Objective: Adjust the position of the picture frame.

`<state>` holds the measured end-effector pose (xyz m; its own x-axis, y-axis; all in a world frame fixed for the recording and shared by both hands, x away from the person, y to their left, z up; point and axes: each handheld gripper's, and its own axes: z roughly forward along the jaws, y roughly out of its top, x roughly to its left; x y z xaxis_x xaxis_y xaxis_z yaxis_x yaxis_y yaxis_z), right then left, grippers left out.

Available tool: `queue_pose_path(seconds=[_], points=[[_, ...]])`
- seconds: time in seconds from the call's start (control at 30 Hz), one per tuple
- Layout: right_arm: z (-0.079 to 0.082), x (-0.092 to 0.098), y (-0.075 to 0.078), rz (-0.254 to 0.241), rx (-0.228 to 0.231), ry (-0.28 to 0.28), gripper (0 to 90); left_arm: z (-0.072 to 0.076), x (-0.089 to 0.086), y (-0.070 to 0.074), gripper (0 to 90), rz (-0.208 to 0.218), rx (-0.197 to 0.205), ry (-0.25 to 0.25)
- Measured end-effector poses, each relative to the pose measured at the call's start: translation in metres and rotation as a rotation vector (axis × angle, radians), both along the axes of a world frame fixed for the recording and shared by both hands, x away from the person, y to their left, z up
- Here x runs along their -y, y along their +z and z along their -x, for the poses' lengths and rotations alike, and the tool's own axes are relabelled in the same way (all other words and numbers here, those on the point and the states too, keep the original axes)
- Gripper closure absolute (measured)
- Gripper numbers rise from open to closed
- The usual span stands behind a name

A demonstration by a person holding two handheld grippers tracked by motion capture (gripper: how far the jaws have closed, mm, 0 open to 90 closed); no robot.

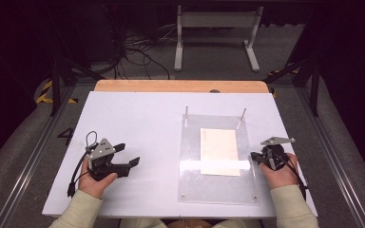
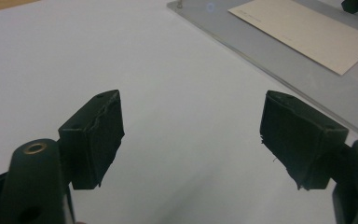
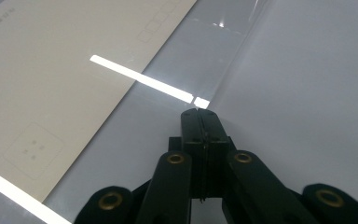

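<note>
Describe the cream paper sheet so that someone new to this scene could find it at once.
On the white table, right of centre, lies a clear acrylic plate with two thin metal pins at its far edge. The cream rectangular paper sheet lies within that plate's outline, near the shut right gripper. It is the one opaque, cream rectangle there.

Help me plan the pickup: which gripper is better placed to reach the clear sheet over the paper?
Probably the right gripper: its shut jaws sit at the clear sheet's right edge. The left gripper stands open over bare table, apart.
</note>
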<state>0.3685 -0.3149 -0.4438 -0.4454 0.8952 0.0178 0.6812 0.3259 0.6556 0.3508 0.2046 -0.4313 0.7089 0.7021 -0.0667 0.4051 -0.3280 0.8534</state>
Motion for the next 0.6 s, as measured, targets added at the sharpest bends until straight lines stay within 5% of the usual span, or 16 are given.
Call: queue_pose_path(seconds=[0.3,0.5,0.6], points=[[-0.012,-0.04,-0.002,-0.006,0.003,0.084,90.0,-0.001,0.003,-0.001,22.0,-0.006,-0.007,-0.02],[-0.021,-0.056,-0.005,-0.065,-0.006,0.125,90.0,0.0,0.01,-0.002,22.5,-0.009,-0.012,-0.042],[-0.025,-0.066,-0.006,-0.04,0.024,0.157,89.9,0.003,0.018,-0.003,23.0,-0.031,-0.015,-0.075]])
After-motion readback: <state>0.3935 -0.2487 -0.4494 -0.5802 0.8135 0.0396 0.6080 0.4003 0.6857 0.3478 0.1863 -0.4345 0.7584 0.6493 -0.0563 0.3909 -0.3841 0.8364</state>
